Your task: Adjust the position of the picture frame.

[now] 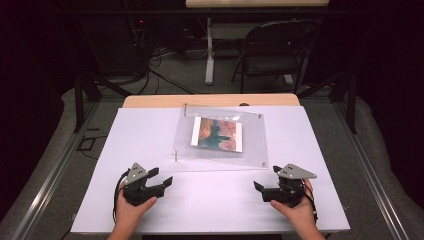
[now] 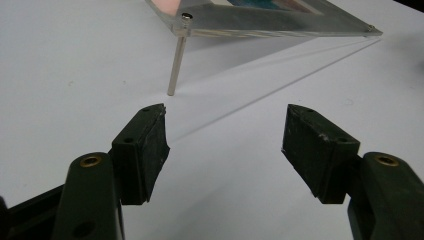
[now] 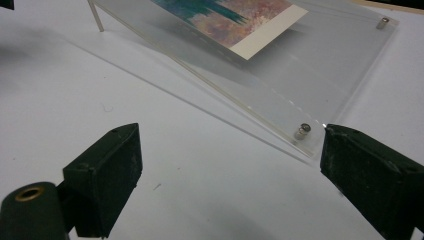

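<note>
High view, acrylic photo frame (image 1: 220, 136) beyond and between both open tongs

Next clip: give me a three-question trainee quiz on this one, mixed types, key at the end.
1. True or false: the left tool is shut on the clear acrylic frame.
2. What holds up the frame's near left corner? A) a metal standoff pin B) the right tool C) a book
3. What lies sandwiched in the frame?

Key:
1. False; its jaws stand apart over the white table, short of the frame.
2. A
3. A colourful picture with white side margins.
</note>
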Action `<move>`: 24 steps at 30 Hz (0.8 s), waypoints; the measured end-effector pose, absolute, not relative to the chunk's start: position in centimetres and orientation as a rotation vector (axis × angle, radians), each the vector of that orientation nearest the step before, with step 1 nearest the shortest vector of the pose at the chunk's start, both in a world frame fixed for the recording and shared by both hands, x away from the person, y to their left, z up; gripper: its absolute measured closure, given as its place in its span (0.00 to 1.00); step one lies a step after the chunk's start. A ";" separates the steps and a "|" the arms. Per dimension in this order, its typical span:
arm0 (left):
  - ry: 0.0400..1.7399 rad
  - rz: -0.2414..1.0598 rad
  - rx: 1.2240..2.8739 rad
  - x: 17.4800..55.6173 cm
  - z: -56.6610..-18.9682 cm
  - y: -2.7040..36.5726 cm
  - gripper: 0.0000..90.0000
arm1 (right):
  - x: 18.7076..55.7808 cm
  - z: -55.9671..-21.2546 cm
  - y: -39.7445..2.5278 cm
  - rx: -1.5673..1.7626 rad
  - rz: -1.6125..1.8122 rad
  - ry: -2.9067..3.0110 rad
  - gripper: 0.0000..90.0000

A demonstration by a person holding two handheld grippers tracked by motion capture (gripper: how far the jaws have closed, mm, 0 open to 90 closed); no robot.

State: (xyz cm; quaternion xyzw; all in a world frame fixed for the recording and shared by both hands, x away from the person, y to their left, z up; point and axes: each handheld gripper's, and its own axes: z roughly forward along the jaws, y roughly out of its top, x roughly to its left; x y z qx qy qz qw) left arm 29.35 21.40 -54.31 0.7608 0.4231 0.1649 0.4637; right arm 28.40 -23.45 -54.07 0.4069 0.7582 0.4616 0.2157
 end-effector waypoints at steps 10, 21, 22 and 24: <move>1.056 0.400 1.866 29.8 -54.6 21.5 0.40 | 28.7 -54.2 -23.6 1.128 1.280 2.089 0.19; 1.115 0.384 1.890 32.0 -55.3 21.1 0.50 | 28.3 -53.9 -23.8 1.101 1.333 2.064 0.37; 1.126 0.385 1.888 32.2 -55.3 21.1 0.51 | 28.3 -53.9 -23.8 1.108 1.348 2.062 0.39; 1.141 0.392 1.878 32.8 -55.2 21.1 0.52 | 28.3 -53.8 -23.9 1.106 1.360 2.063 0.42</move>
